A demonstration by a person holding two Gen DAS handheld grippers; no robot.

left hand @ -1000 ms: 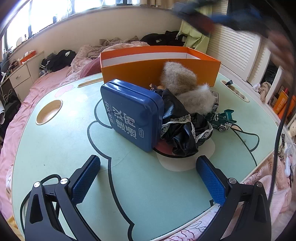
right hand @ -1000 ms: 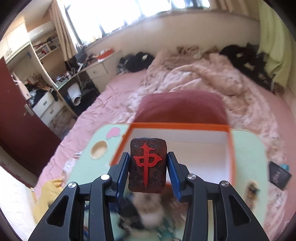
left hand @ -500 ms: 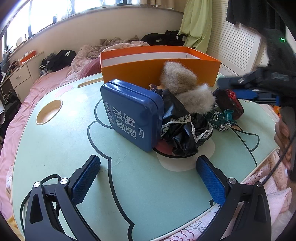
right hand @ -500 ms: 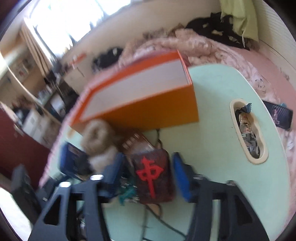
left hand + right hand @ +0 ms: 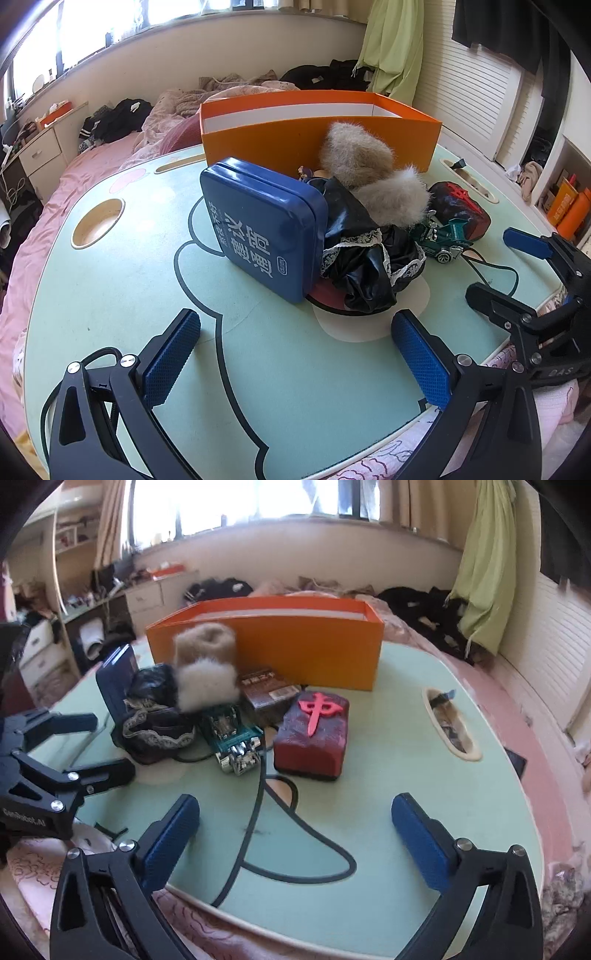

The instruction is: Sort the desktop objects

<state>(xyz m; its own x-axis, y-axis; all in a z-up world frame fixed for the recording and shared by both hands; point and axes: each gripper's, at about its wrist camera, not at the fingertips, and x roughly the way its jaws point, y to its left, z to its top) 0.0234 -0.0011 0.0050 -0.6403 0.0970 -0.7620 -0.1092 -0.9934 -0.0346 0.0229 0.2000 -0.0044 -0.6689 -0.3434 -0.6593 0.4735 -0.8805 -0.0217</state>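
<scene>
Orange box (image 5: pixel 266 648) interior hidden; both grippers' fingers (image 5: pixel 173 834) apart, right's opening, nothing between.

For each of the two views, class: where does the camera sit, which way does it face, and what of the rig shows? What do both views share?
Left wrist: behind the left gripper, facing the blue tin and orange box; right gripper at right.
Right wrist: behind the right gripper, jaws opening and empty, facing the red block; left gripper at left.
Shared: table, box, tin, block, toy car.

Bright window (image 5: pixel 280 498) daylight (glaring), fisheye-warped edges.
</scene>
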